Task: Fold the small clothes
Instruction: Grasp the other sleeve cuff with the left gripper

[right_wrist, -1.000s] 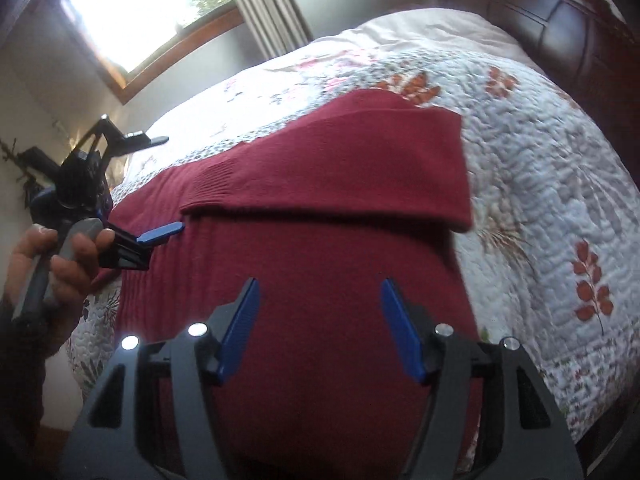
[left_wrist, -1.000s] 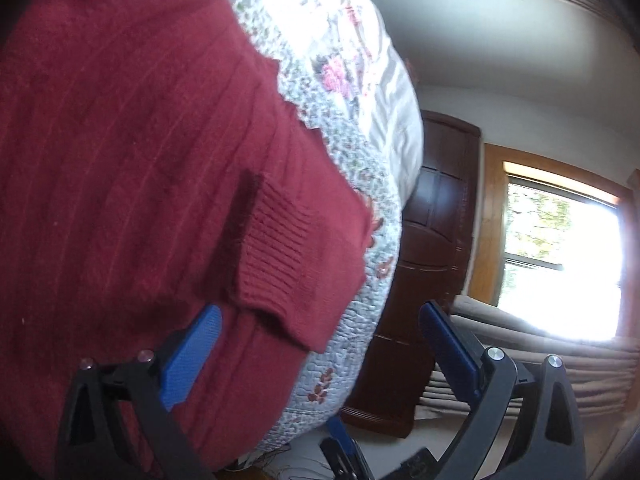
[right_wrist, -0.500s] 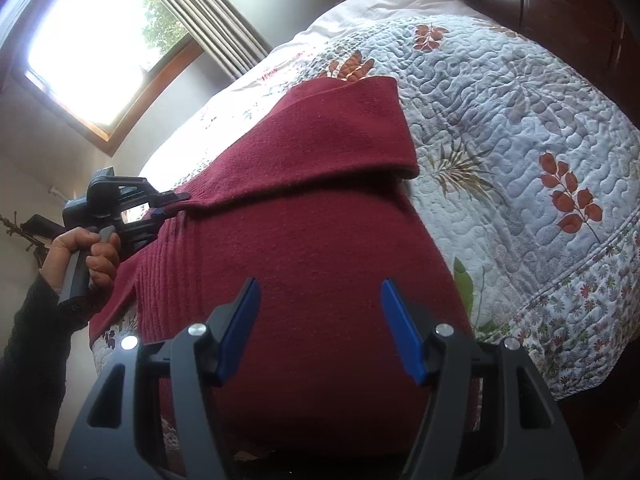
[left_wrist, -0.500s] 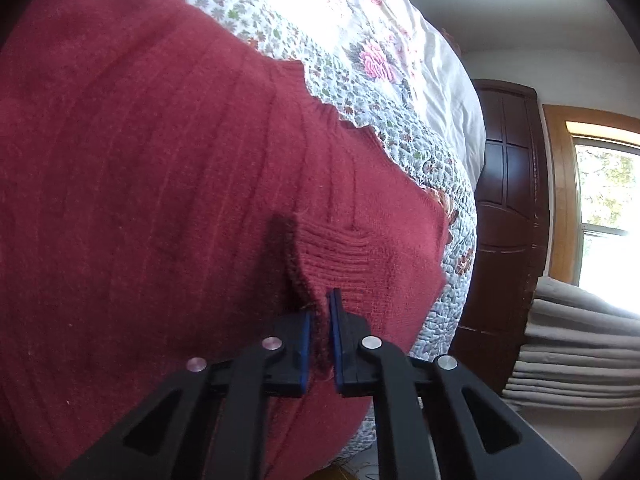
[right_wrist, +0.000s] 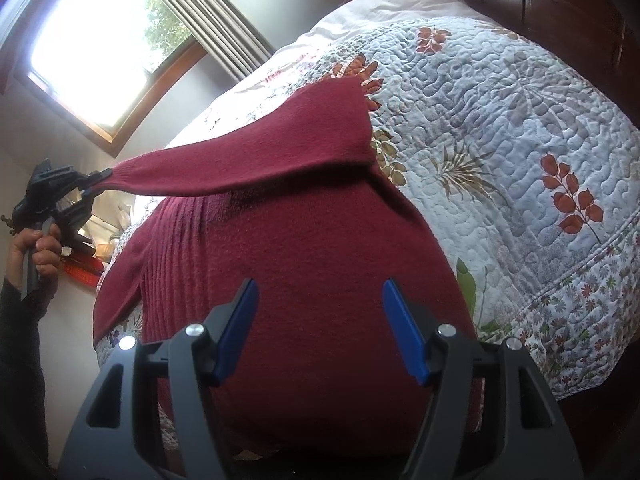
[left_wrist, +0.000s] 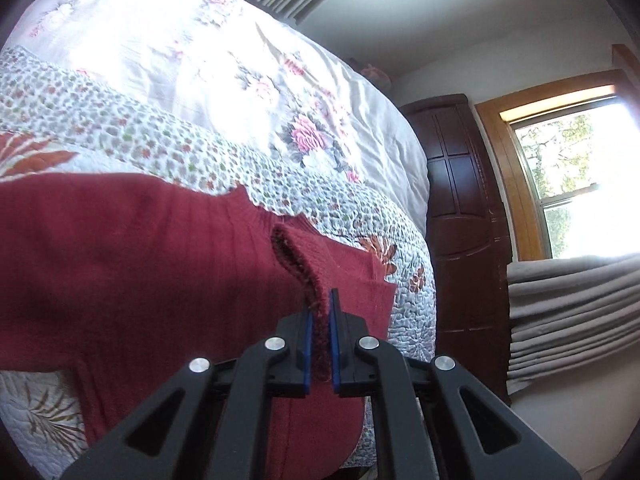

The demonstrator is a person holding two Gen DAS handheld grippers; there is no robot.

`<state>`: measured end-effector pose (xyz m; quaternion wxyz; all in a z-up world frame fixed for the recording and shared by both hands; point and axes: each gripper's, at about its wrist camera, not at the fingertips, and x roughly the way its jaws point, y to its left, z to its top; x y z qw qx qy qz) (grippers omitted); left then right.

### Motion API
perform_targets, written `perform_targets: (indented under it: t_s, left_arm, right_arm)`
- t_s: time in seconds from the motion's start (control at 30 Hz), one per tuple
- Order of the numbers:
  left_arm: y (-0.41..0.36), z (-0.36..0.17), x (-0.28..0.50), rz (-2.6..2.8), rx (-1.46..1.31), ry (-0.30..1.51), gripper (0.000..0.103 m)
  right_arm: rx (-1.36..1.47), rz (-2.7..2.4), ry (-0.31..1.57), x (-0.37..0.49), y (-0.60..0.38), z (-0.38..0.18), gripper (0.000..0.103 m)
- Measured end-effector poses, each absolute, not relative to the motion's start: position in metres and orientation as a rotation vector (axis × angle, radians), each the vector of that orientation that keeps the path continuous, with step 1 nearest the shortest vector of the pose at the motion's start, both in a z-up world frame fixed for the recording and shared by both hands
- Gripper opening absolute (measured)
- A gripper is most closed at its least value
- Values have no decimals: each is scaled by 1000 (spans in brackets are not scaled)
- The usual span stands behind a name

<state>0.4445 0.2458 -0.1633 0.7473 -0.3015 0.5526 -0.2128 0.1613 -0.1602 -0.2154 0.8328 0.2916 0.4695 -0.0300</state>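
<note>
Left wrist view: left gripper (left_wrist: pixel 320 334), fingers pinching the ribbed sleeve cuff (left_wrist: pixel 306 276) of a dark red sweater (left_wrist: pixel 140 248) spread on the quilted bed (left_wrist: pixel 168 148).

Right wrist view: right gripper (right_wrist: pixel 320 332), fingers spread, empty, over the sweater body (right_wrist: pixel 320 260); sleeve (right_wrist: pixel 260 156) lifted ahead-left. Folding barely begun; body unfolded.

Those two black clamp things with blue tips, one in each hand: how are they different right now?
The left tool is shut, its blue pads pinching the cuff of the red sweater's sleeve; the right tool is open and holds nothing. The left tool has the sleeve lifted clear of the sweater's body and stretched out sideways; the right tool hovers over that body, which lies on the quilt. Both share the same black frame and blue pads.
</note>
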Motion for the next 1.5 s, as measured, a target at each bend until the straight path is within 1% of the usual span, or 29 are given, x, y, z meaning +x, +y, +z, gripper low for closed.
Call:
perform_targets:
  t_s: [0.17,0.3,0.4,0.5,0.63,0.9,0.97,1.13,1.2,1.27,1.33,1.4,1.43,1.47,1.5]
  left_arm:
    - [295,-194,441,-371,-715,1236,6]
    - [311,-241,434,-315,-761,1283,6]
    - [319,-260,431,-302,-782,1293,6]
    - [327,-257,434,-314,-823,1266,6]
    - [328,-253,433,-319,-797,1250,6]
    - [334,-300,423,-258,-823,1319,6]
    - [335,-296,422,-265,-828,1302,6]
    - [338,-262,426,-310,-768,1225,6]
    - [337,-264,429,-304,-747,1239,6]
    - [333,-282,430,-266,-708,1301,6]
    - [338,-299,426,-205,-701,1338,10]
    - [346,-302,420,-170,-770,1324,14]
    - [347,-296,417,-140,-748,1312,21]
    - [347,-282,414,-91,-691,1285,25]
    - [346,-266,410,-44,-648,1239,39]
  right_arm:
    - [619,-60,1005,162,-156,-218,65]
    - [610,-51,1010,164,-151,-218,65]
    - [610,-52,1016,164,-150,-218,65]
    - [613,-60,1012,162,-152,-217,65]
    - [632,-78,1007,158,-158,-219,65]
    - [646,-84,1017,155,-163,-222,65]
    - [643,-81,1018,156,-163,-223,65]
    - [645,-83,1019,155,-162,-223,65]
    - [645,-83,1018,156,-162,-223,65]
    - [646,-80,1017,155,-163,-223,65]
    - [647,-79,1012,155,-163,-222,65]
    - [648,-85,1004,153,-166,-221,65]
    - [652,-92,1002,152,-168,-220,65]
    - [656,-99,1003,151,-169,-221,65]
    - [662,-105,1007,149,-171,-222,65]
